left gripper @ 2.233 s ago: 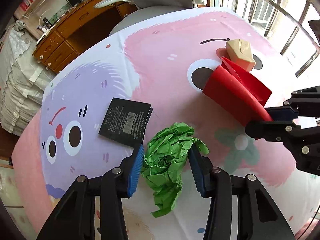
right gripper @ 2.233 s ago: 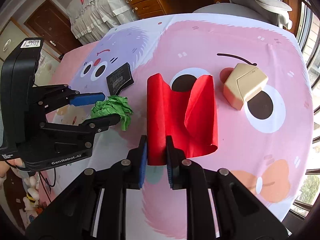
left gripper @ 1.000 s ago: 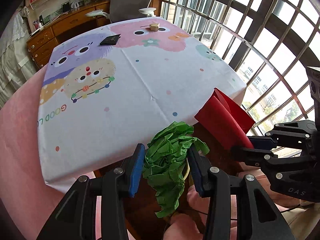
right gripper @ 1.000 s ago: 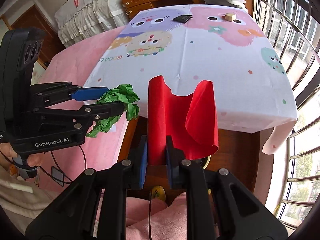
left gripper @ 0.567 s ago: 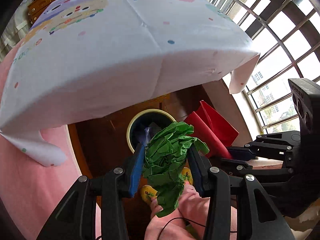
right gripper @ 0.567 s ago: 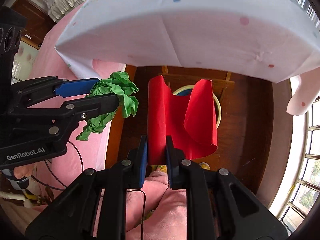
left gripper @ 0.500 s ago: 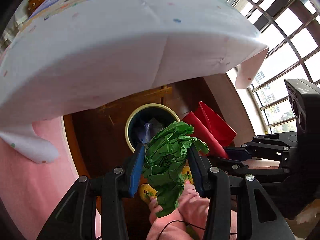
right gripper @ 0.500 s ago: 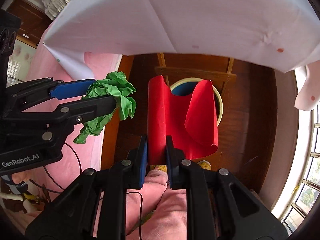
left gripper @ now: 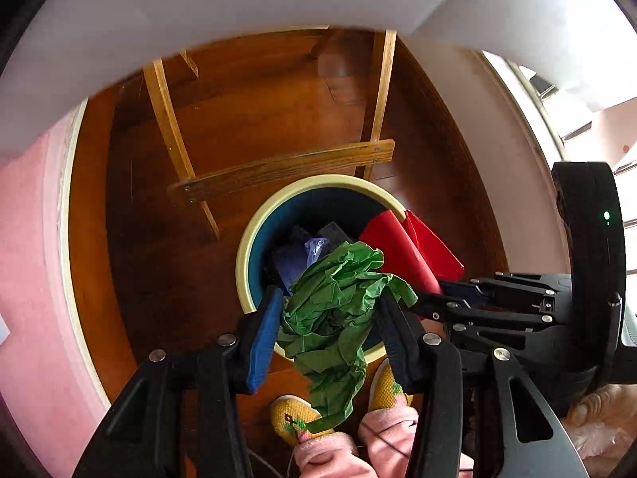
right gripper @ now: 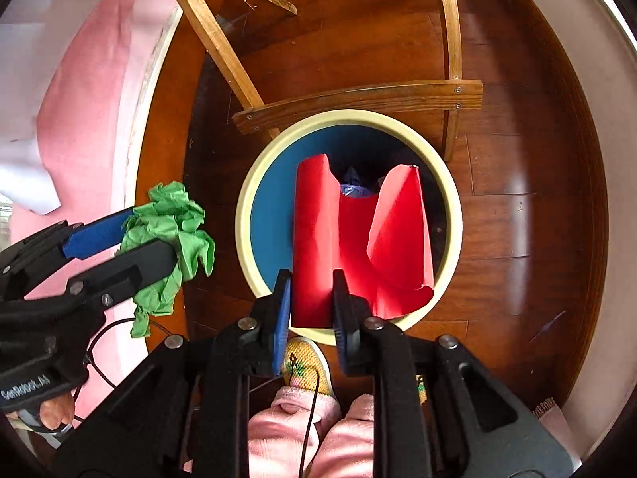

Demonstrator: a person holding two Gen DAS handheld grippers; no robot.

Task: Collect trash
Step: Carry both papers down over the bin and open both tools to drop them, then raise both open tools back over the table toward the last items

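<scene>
A round bin [left gripper: 243,255] [right gripper: 246,207] with a cream rim and blue inside stands on the wooden floor below both grippers, with dark and bluish trash inside. My left gripper [left gripper: 328,324] [right gripper: 131,239] is shut on a crumpled green paper wad [left gripper: 334,298] [right gripper: 175,223]. In the left wrist view the wad hangs over the bin's near rim; in the right wrist view it sits left of the bin. My right gripper [right gripper: 312,290] [left gripper: 446,294] is shut on a curled red paper sheet [right gripper: 358,235] [left gripper: 406,247] held over the bin's opening.
A wooden chair frame [left gripper: 278,167] [right gripper: 358,99] stands just behind the bin. The white tablecloth [left gripper: 239,20] hangs overhead at the top. A pink rug [right gripper: 87,99] lies to the left. The person's yellow slippers [left gripper: 294,414] [right gripper: 306,362] and pink trouser legs are close under the grippers.
Both grippers have left the table top and dropped below its edge to the bin, still holding the green wad and the red sheet. The bin now looks larger and closer.
</scene>
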